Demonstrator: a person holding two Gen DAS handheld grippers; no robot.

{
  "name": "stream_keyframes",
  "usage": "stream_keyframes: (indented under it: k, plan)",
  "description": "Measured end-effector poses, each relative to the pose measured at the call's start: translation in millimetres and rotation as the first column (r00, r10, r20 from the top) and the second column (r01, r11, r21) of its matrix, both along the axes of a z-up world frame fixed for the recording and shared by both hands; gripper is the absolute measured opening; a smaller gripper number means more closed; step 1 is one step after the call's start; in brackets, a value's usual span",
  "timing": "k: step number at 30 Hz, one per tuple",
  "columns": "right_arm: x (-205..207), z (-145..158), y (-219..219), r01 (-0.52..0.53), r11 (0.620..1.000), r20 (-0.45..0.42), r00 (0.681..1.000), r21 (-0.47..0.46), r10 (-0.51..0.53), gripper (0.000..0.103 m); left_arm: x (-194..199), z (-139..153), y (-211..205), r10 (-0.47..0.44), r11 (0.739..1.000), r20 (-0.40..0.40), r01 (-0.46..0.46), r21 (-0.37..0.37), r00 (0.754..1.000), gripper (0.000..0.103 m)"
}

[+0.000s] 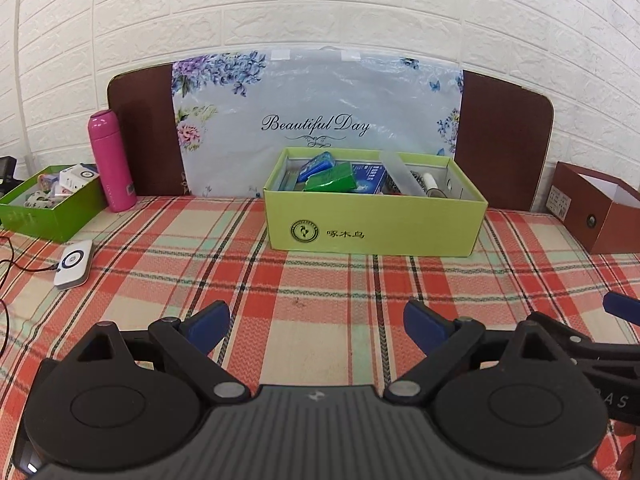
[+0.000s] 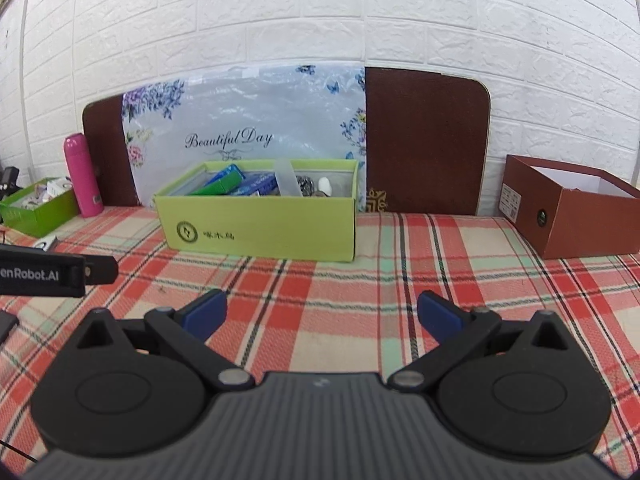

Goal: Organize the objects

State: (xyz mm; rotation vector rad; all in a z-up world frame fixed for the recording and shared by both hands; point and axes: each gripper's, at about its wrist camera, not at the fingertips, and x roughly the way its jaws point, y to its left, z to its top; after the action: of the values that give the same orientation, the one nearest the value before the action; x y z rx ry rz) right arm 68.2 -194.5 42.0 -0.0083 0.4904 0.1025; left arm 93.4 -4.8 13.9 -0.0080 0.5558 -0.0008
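A yellow-green box (image 1: 376,224) (image 2: 260,224) stands at the back of the plaid table, filled with blue and green packets (image 1: 332,176), a clear container and a metal scrubber (image 2: 306,186). My left gripper (image 1: 316,326) hovers open over the cloth well in front of it, nothing between its blue pads. My right gripper (image 2: 320,316) is open too and empty, to the right of the left one. The right gripper's blue fingertip (image 1: 620,304) shows at the right edge of the left wrist view, and the left gripper's black body (image 2: 52,274) shows at the left of the right wrist view.
A pink bottle (image 1: 112,162) and a green box of small items (image 1: 48,204) stand back left, a white device (image 1: 74,264) with a cable in front of them. An open brown box (image 2: 576,216) sits back right. A floral board (image 1: 320,120) leans on the wall.
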Motion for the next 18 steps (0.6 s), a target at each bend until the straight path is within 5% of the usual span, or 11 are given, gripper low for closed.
stream_keyframes:
  k: [18]
  plan:
    - [2,-3,12,-0.008,1.0,-0.006,1.0,-0.02,0.008,0.103,2,-9,4,0.005,1.0,-0.027,-0.005,0.0,1.0,0.097]
